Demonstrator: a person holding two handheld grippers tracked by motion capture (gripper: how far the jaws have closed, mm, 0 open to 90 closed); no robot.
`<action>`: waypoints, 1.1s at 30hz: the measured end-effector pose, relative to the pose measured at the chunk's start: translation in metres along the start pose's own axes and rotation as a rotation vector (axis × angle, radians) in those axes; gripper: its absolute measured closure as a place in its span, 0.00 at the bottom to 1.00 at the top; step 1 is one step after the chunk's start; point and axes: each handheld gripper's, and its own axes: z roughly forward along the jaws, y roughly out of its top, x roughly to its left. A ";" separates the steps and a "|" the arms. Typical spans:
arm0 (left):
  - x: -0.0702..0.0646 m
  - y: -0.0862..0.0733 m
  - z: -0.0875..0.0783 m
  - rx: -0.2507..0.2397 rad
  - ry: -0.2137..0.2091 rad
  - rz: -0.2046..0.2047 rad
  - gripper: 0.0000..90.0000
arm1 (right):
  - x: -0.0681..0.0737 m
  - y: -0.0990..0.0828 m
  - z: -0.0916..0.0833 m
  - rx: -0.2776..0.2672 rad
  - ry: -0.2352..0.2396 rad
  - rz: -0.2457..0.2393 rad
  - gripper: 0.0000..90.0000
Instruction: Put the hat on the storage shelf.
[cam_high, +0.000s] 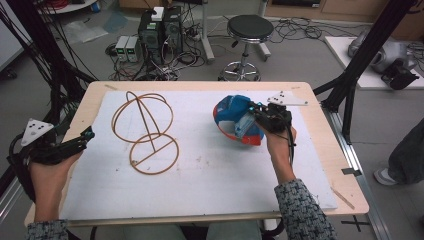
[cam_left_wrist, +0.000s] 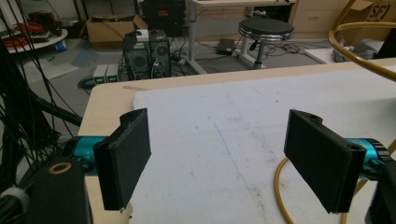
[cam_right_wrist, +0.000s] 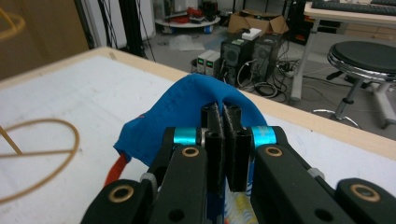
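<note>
Cap (cam_high: 239, 119), blue with a red edge, sits right of centre in the high view, pinched by the right gripper (cam_high: 248, 121); the wire stand (cam_high: 146, 132) stands left of centre on the white worktop (cam_high: 210, 170), and the left gripper (cam_high: 89, 134) waits at the left edge. In the left gripper view its fingers (cam_left_wrist: 125, 156) stand wide with nothing between them. In the right gripper view the fingers (cam_right_wrist: 215, 133) are pressed together on a fold of blue cloth at centre frame. The step looks like lifting the cap; next it likely needs carrying over to the stand.
</note>
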 end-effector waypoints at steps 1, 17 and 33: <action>0.000 0.000 -0.001 -0.002 0.003 0.001 0.25 | 0.000 0.002 0.000 -0.016 -0.002 -0.005 0.98; 0.004 0.001 -0.003 -0.013 0.014 -0.012 0.26 | 0.015 0.054 0.001 -0.143 0.079 0.056 0.98; 0.008 0.003 -0.008 -0.024 0.016 -0.020 0.26 | 0.059 0.113 0.011 -0.206 0.181 0.004 0.98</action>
